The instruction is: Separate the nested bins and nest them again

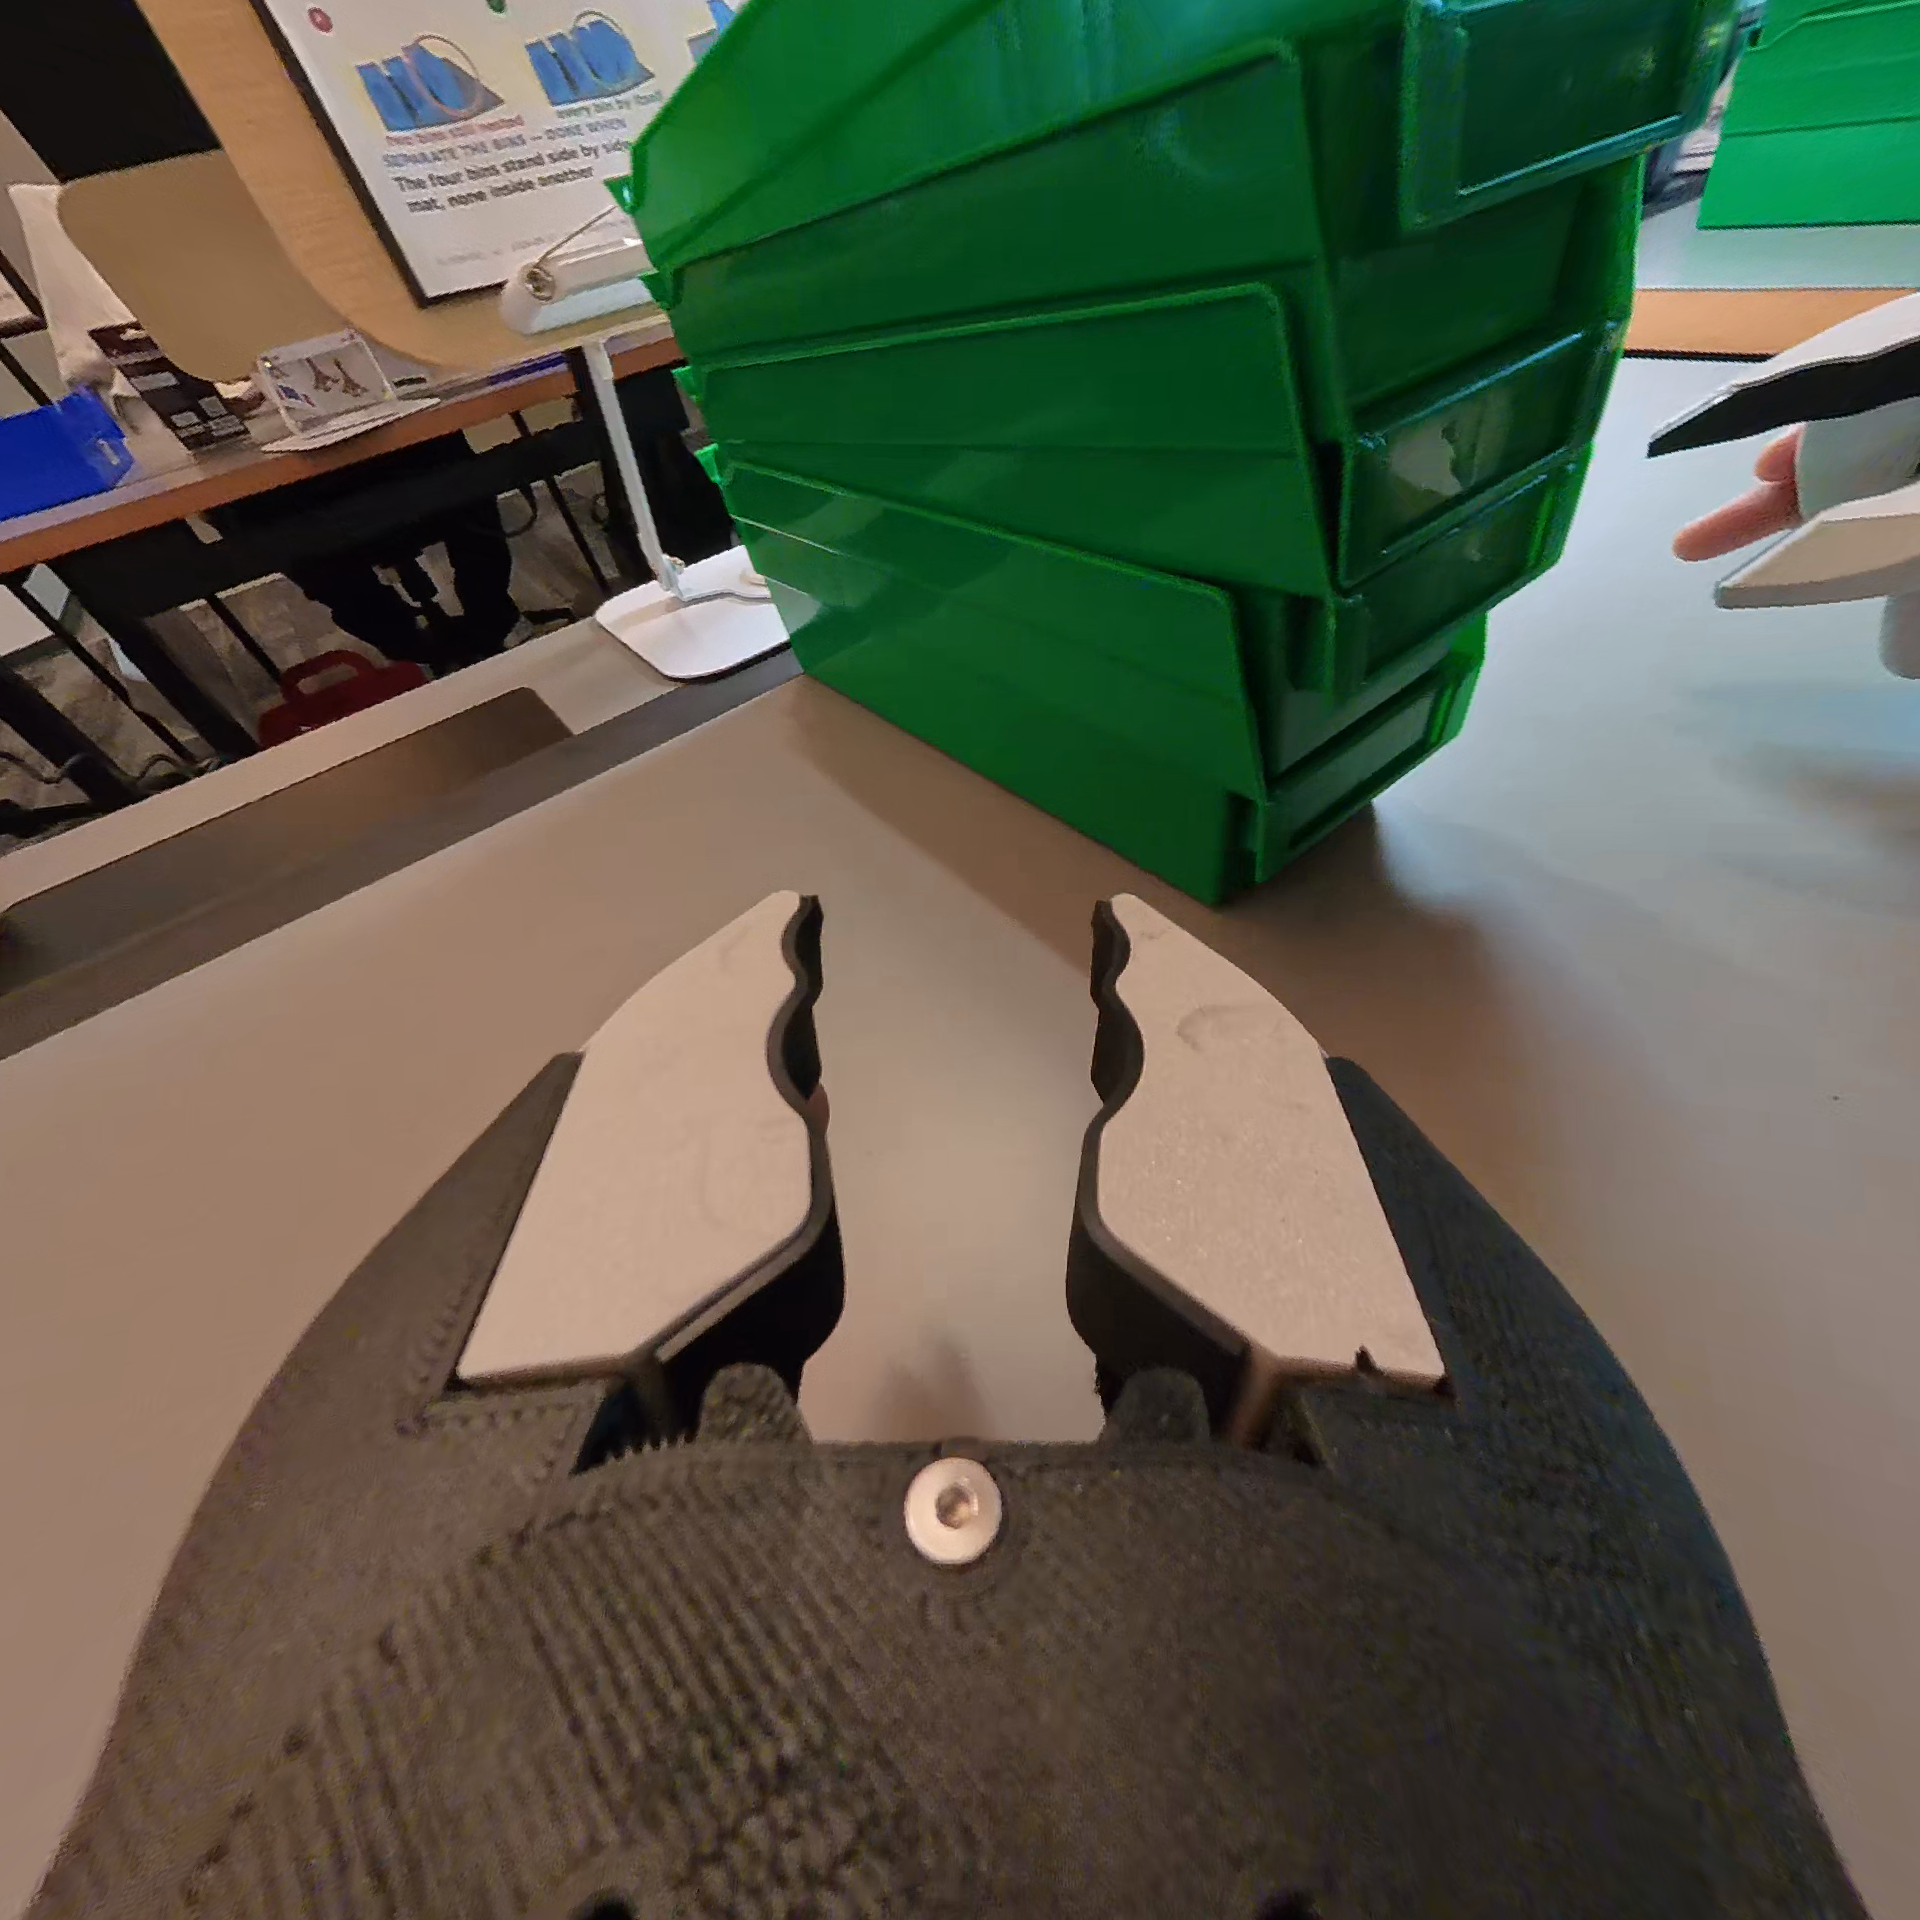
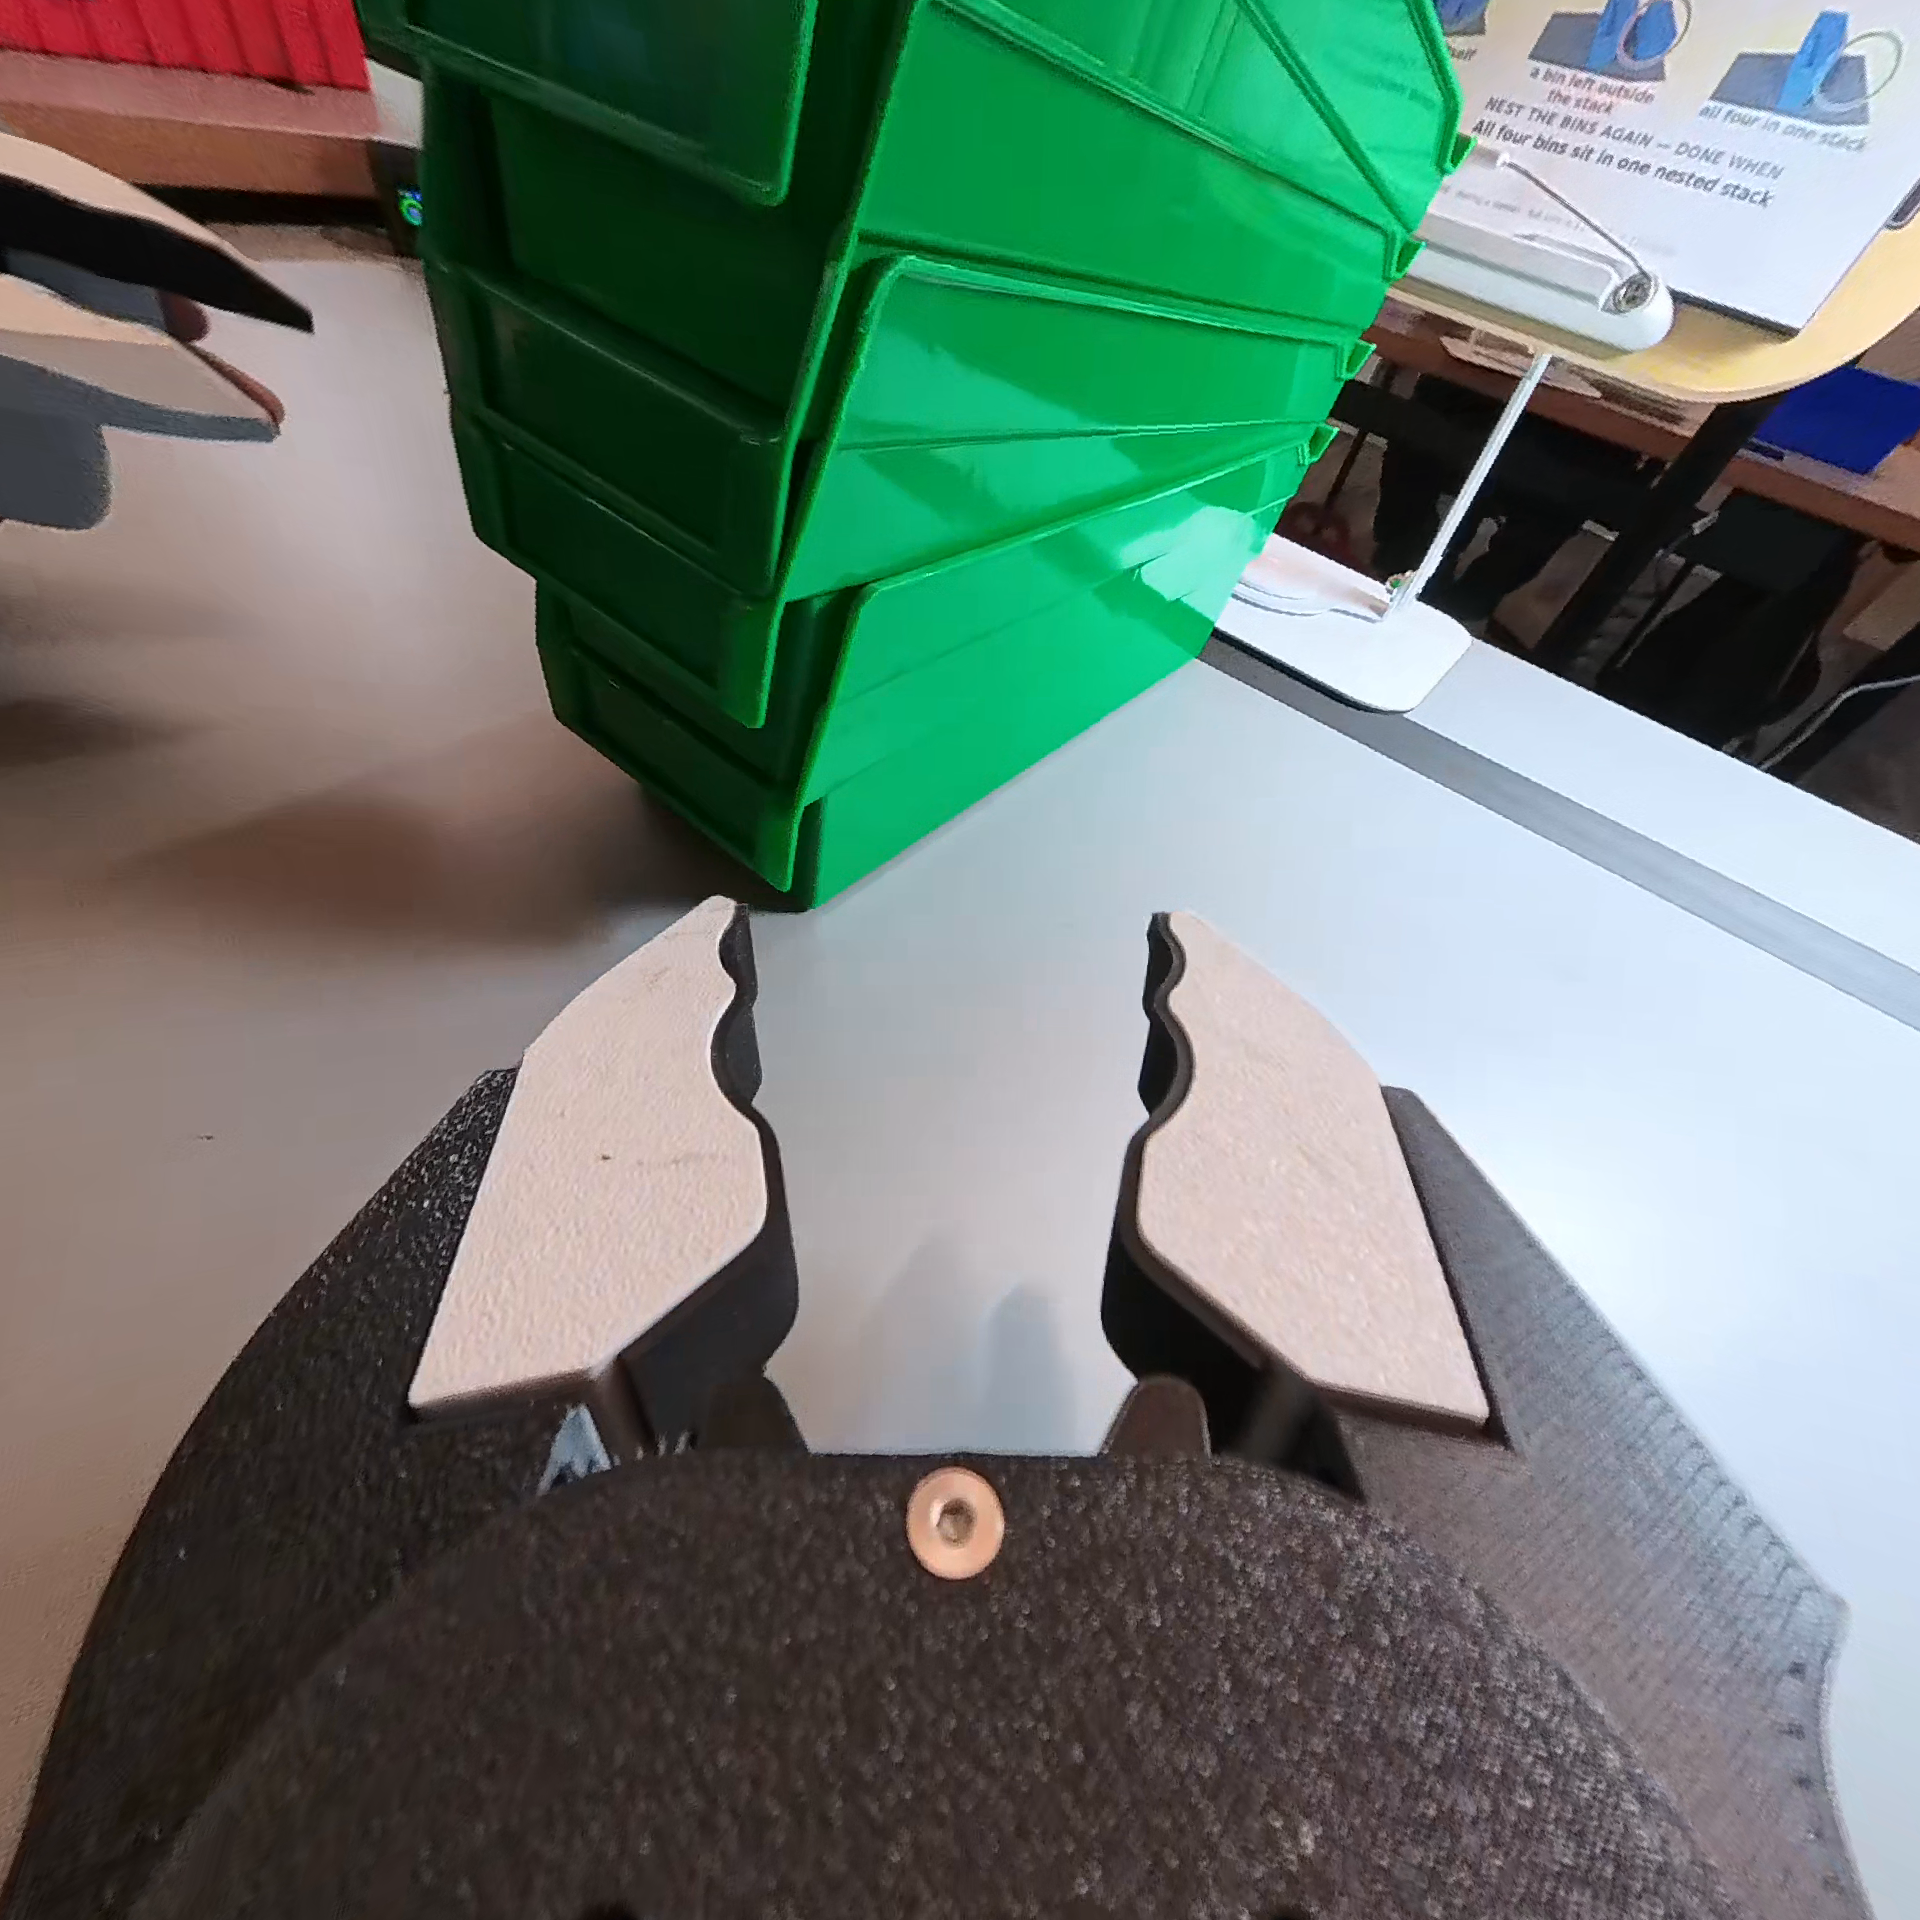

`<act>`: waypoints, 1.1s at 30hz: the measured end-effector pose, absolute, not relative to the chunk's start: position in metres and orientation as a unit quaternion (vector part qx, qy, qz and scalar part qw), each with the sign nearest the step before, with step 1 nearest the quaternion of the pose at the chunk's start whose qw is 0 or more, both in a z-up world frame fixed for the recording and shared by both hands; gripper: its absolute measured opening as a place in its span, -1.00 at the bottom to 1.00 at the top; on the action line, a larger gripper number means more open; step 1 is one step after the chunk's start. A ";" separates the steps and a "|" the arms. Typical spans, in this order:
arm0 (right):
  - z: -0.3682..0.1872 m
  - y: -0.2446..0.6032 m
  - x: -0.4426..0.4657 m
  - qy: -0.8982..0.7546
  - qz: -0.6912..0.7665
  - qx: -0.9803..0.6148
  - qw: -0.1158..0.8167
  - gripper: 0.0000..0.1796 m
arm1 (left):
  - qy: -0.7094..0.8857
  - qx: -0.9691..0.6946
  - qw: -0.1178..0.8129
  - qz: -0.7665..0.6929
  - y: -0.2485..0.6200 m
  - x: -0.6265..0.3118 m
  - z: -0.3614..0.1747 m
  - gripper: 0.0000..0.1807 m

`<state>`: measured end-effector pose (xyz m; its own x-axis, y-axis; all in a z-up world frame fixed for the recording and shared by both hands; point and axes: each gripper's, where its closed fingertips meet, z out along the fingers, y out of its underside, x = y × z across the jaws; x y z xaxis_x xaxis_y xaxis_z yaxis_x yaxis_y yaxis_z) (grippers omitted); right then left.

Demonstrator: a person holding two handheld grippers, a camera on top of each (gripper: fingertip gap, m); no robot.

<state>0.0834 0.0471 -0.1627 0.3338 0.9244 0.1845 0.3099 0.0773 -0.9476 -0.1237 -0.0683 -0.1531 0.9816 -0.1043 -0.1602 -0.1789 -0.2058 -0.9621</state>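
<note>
A stack of several nested green plastic bins (image 1: 1091,457) stands on the grey table, each bin tilted a little in the one below. It fills the upper middle of the right wrist view (image 2: 935,436) too. My left gripper (image 1: 956,914) is open and empty, low over the table, a short way in front of the stack's left side. My right gripper (image 2: 948,920) is open and empty, just short of the stack's bottom corner. The right gripper also shows at the right edge of the left wrist view (image 1: 1797,468), and the left gripper shows at the left edge of the right wrist view (image 2: 135,312).
A white lamp stand (image 1: 696,623) sits on the table behind the stack, also in the right wrist view (image 2: 1351,644). An instruction poster (image 1: 488,114) leans behind it. The table's far edge (image 2: 1662,831) runs near the lamp base. A blue bin (image 1: 57,457) sits on another table.
</note>
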 end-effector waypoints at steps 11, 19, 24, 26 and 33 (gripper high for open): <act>-0.163 0.043 0.082 -0.508 0.292 -0.610 0.533 -0.19 | 0.122 -0.770 0.626 0.032 -0.068 -0.117 -0.151 -0.48; -0.163 0.042 0.082 -0.512 0.292 -0.604 0.537 -0.19 | 0.169 -0.760 0.627 0.026 -0.070 -0.100 -0.150 -0.61; -0.163 0.045 0.083 -0.512 0.293 -0.601 0.539 -0.20 | 0.168 -0.758 0.630 0.028 -0.067 -0.102 -0.147 -0.62; -0.162 0.046 0.083 -0.511 0.295 -0.598 0.542 -0.20 | 0.170 -0.756 0.631 0.028 -0.066 -0.102 -0.146 -0.62; -0.162 0.046 0.084 -0.517 0.279 -0.591 0.554 -0.22 | 0.208 -0.750 0.627 0.042 -0.064 -0.085 -0.144 -0.63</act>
<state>0.0844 0.0462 -0.1616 0.3109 0.9188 0.2431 0.3016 0.1472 -0.9420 -0.0851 -0.0637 -0.1442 0.9102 -0.2589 -0.3233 -0.3641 -0.1279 -0.9225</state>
